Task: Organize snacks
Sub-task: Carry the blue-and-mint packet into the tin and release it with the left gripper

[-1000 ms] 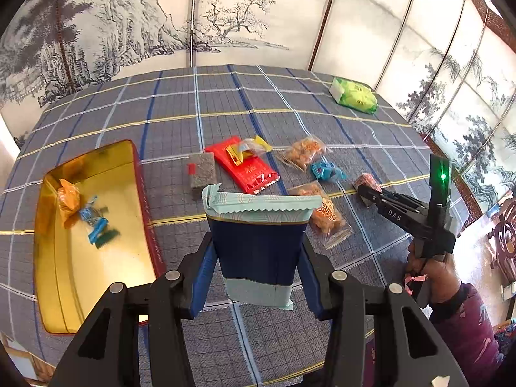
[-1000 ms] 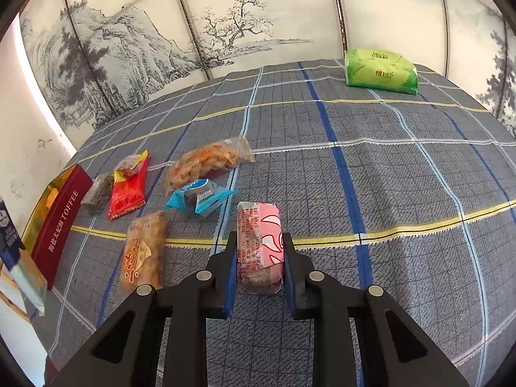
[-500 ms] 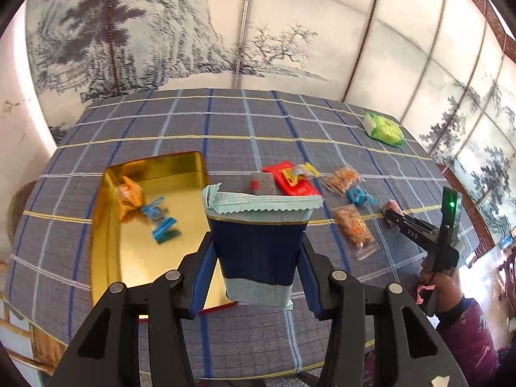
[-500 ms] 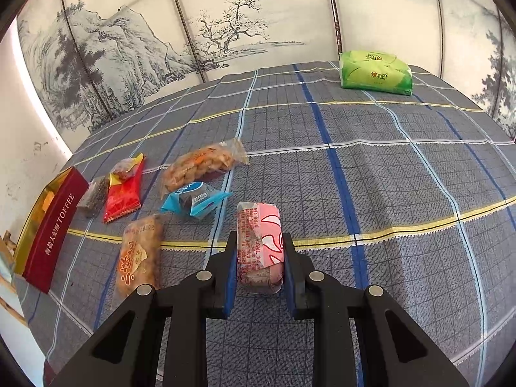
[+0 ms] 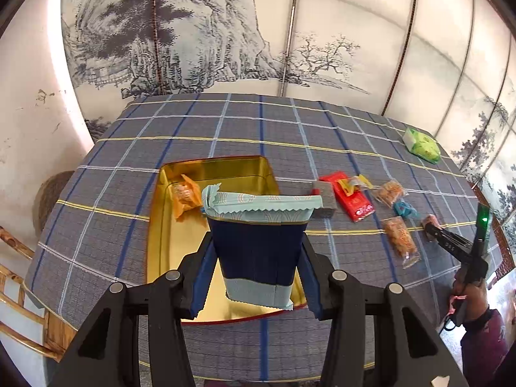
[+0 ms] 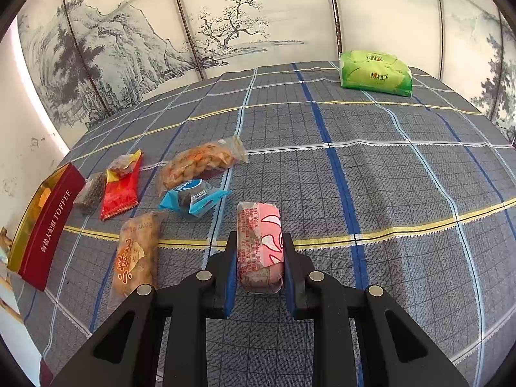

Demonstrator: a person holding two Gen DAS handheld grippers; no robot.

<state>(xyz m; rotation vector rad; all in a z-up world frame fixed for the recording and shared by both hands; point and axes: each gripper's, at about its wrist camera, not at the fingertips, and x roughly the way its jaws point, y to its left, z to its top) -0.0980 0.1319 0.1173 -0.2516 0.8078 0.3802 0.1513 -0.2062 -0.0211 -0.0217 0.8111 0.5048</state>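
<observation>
Currently my left gripper (image 5: 256,258) has its blue pads pressed against both sides of a navy packet (image 5: 258,242) with a pale teal crimped top, jaws partly open to the packet's width. I see the packet held in the air above the near half of the gold tin (image 5: 225,169), which sits open on the checked tablecloth (image 5: 225,122). An orange-wrapped snack (image 5: 185,195) lies inside the tin's far left corner. My right gripper (image 6: 258,258) is clamped narrowly on a pink-and-white wrapped snack (image 6: 259,242), low over the cloth; I cannot tell whether the snack is touching it. Left of it lie a peanut-brittle pack (image 6: 135,254), a blue wrapper (image 6: 193,198), a clear bag of orange crackers (image 6: 200,163), a red sachet (image 6: 121,190) and a small dark packet (image 6: 90,193), the last beside the tin's red wall marked TOFFEE. A green tissue pack (image 6: 375,74) sits well apart at the far edge.
</observation>
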